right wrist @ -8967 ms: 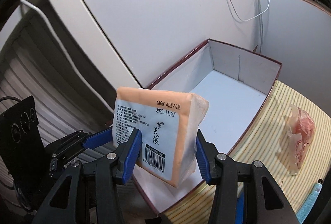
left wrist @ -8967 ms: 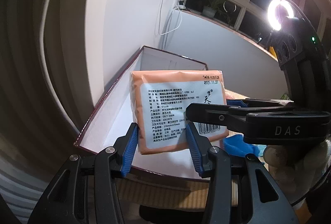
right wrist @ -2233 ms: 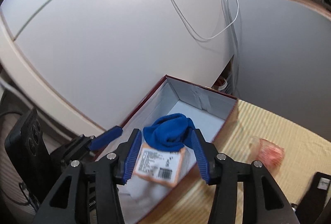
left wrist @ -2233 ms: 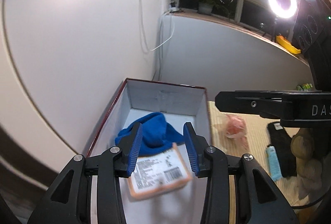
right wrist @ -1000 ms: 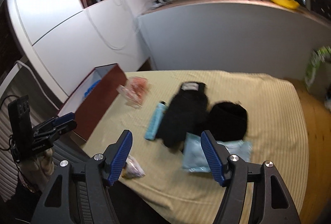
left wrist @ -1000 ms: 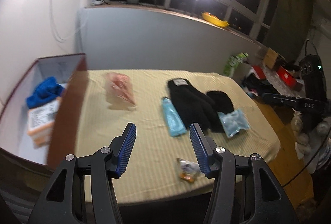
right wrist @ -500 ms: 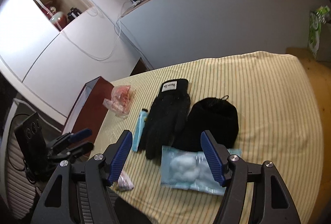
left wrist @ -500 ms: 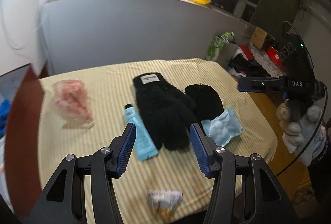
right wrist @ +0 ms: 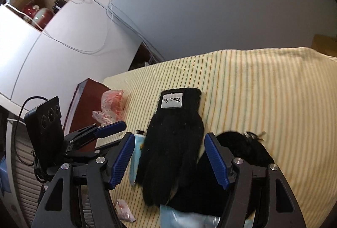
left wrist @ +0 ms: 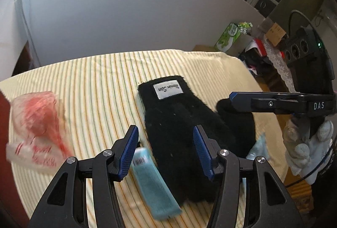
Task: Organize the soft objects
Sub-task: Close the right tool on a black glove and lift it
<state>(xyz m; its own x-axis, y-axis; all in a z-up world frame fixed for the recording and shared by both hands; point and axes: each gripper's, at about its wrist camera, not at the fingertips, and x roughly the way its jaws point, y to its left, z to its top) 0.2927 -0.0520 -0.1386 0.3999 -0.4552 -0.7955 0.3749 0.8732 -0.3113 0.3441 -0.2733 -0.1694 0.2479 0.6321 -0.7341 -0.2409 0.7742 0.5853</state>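
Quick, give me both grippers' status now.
Left gripper: open, empty, above the black glove.
Right gripper: open, empty, above the same glove.

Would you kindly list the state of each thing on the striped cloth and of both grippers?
Gloves: flat, stacked, label up.
Black hat: flat, beside gloves.
Blue tube: lying, touching gloves.
Pink bag: crumpled, apart.
Left gripper: open, empty.
Right gripper: open, empty.

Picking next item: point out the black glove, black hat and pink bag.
black glove [right wrist: 174, 139], right wrist view, palm area
black hat [right wrist: 248, 150], right wrist view, crown
pink bag [left wrist: 40, 122], left wrist view, middle
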